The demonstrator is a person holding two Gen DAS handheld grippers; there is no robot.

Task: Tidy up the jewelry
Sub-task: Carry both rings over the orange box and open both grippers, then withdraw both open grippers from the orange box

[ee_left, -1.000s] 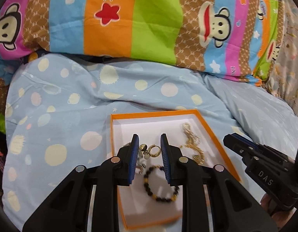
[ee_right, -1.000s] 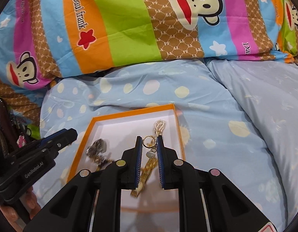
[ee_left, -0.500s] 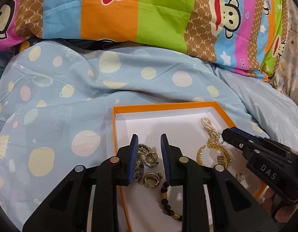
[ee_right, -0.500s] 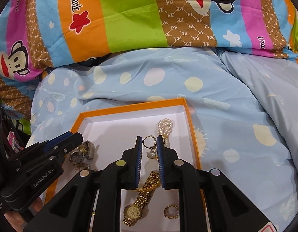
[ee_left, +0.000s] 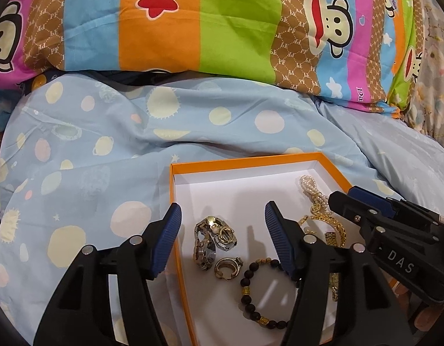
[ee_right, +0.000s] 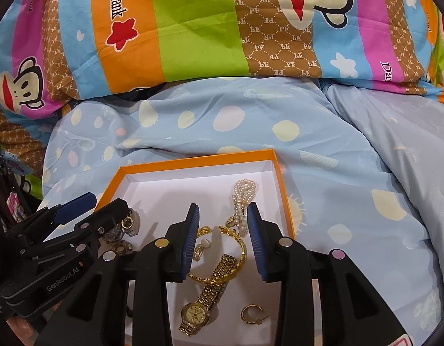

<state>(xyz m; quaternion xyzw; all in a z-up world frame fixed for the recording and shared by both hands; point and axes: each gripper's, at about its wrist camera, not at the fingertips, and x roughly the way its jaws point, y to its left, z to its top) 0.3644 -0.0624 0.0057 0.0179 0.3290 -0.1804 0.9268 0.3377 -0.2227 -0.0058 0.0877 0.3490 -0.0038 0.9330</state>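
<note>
An orange box (ee_left: 245, 161) with a white inside lies on the blue spotted bedding. My left gripper (ee_left: 222, 210) hangs over its left part, jaws opening. A silver watch with small gold rings (ee_left: 206, 242) lies loose below the gap, beside a gold hoop (ee_left: 227, 265) and a black bead bracelet (ee_left: 250, 288). My right gripper (ee_right: 223, 210) is over the box's (ee_right: 193, 163) right part, jaws opening too. Beneath it lie a pearl strand (ee_right: 245, 190), a gold chain (ee_right: 239, 245), a white-stone ring (ee_right: 201, 248), a gold watch (ee_right: 196, 314) and a hoop earring (ee_right: 250, 312). Neither gripper's pads press on anything.
A striped pillow with monkey prints (ee_left: 222, 23) lies behind the box. Rumpled blue bedding (ee_right: 366, 173) surrounds it on all sides. Each gripper shows in the other's view: the right gripper (ee_left: 344, 196) at the box's right, the left gripper (ee_right: 108, 201) at its left.
Both grippers sank toward the box and their jaws spread. The silver watch cluster left the left pads and the white-stone ring left the right pads; both now lie in the box.
</note>
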